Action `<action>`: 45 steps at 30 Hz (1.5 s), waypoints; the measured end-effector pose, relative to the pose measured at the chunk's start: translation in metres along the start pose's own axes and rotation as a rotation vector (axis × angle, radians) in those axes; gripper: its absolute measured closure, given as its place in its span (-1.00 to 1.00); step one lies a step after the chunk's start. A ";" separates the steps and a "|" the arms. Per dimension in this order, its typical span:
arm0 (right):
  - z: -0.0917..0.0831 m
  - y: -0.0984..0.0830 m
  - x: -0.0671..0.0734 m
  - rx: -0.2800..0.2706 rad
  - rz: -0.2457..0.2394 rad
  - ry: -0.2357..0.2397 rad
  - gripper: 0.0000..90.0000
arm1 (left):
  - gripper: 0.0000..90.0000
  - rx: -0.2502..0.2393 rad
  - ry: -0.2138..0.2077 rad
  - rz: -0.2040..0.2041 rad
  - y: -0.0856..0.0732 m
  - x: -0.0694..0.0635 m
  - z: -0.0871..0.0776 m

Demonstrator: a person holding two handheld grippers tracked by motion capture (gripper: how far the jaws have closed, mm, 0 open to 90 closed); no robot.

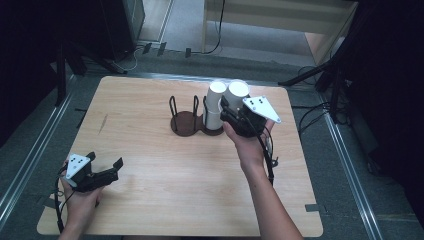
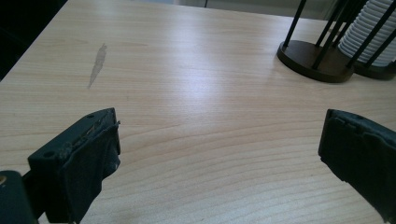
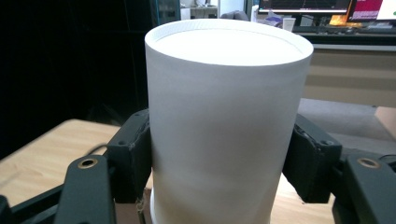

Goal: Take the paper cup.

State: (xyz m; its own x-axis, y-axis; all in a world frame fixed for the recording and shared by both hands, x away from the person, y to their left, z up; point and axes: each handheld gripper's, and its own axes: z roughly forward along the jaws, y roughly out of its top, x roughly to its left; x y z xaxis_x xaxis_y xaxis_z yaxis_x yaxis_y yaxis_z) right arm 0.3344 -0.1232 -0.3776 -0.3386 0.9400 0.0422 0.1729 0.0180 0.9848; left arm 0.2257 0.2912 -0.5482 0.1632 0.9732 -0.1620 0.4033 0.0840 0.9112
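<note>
A dark brown cup holder (image 1: 186, 124) with thin black upright rods stands at the middle of the far half of the table. A stack of white paper cups (image 1: 215, 102) sits in its right-hand bay; the left bay holds nothing. My right gripper (image 1: 226, 107) is shut on a single white cup (image 1: 238, 90), which it holds bottom-up just right of the stack. In the right gripper view that cup (image 3: 229, 116) sits between both pads (image 3: 133, 154). My left gripper (image 1: 106, 161) rests open near the table's front left corner, nothing between its jaws (image 2: 219, 144). The left gripper view also shows the holder (image 2: 310, 56) and the stack (image 2: 369, 32).
The light wooden table (image 1: 150, 190) has a faint grey smear (image 1: 103, 123) at the left. Black stand legs and cables lie on the floor beyond the far and right edges.
</note>
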 end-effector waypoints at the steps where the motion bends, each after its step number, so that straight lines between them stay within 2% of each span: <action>1: 0.000 0.000 0.000 0.000 0.000 0.000 -0.28 | -1.00 0.000 0.000 0.000 0.000 0.000 0.000; 2: -0.005 -0.005 -0.001 0.006 -0.018 -0.005 -0.28 | -1.00 0.003 0.002 0.009 0.001 0.000 -0.001; 7: -0.013 -0.017 -0.006 0.020 -0.020 -0.008 -0.28 | -1.00 0.021 0.019 0.007 0.002 -0.002 0.000; 9: -0.017 -0.023 -0.009 0.031 -0.012 -0.008 -0.28 | -1.00 0.044 0.020 0.013 0.004 -0.003 0.002; 10: -0.020 -0.029 -0.012 0.038 -0.009 -0.009 -0.28 | -1.00 0.068 0.010 0.020 0.005 -0.005 0.003; 14: -0.027 -0.041 -0.018 0.051 -0.006 -0.015 -0.28 | -1.00 0.101 -0.006 0.020 0.007 -0.009 0.005; 18: -0.033 -0.050 -0.020 0.057 -0.006 -0.016 -0.28 | -1.00 0.087 -0.034 0.034 0.010 -0.020 0.002; 25: -0.046 -0.075 -0.023 0.081 0.013 -0.019 -0.28 | -1.00 0.077 -0.030 0.033 0.021 -0.039 0.001; 26: -0.049 -0.082 -0.024 0.089 0.008 -0.019 -0.28 | -1.00 0.075 -0.028 0.040 0.026 -0.046 0.001; 27: -0.049 -0.082 -0.024 0.089 0.008 -0.019 -0.28 | -1.00 0.075 -0.028 0.040 0.026 -0.046 0.001; 30: -0.054 -0.096 -0.023 0.098 0.007 -0.021 -0.28 | -1.00 0.072 -0.030 0.079 0.035 -0.060 0.003; 31: -0.054 -0.096 -0.023 0.098 0.007 -0.021 -0.28 | -1.00 0.072 -0.030 0.079 0.035 -0.060 0.003; 33: -0.057 -0.104 -0.022 0.108 0.007 -0.015 -0.29 | -1.00 0.069 -0.041 0.084 0.042 -0.069 0.006; 36: -0.058 -0.109 -0.021 0.115 -0.004 -0.013 -0.29 | -1.00 0.060 -0.048 0.083 0.047 -0.075 0.008; 38: -0.062 -0.113 -0.020 0.118 -0.006 -0.017 -0.29 | -1.00 0.043 -0.062 0.079 0.057 -0.084 0.011; 42: -0.064 -0.116 -0.020 0.122 0.002 -0.014 -0.29 | -1.00 0.035 -0.077 0.080 0.066 -0.092 0.015; 45: -0.065 -0.121 -0.017 0.130 -0.027 -0.004 -0.29 | -1.00 0.042 -0.102 0.101 0.069 -0.101 0.016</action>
State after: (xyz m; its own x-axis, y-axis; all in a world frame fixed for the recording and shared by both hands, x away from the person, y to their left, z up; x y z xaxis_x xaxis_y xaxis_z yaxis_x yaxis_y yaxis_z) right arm 0.2590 -0.1631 -0.4865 -0.3411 0.9399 0.0149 0.2822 0.0872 0.9554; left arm 0.2519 0.1954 -0.4750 0.2943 0.9494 -0.1094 0.4167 -0.0245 0.9087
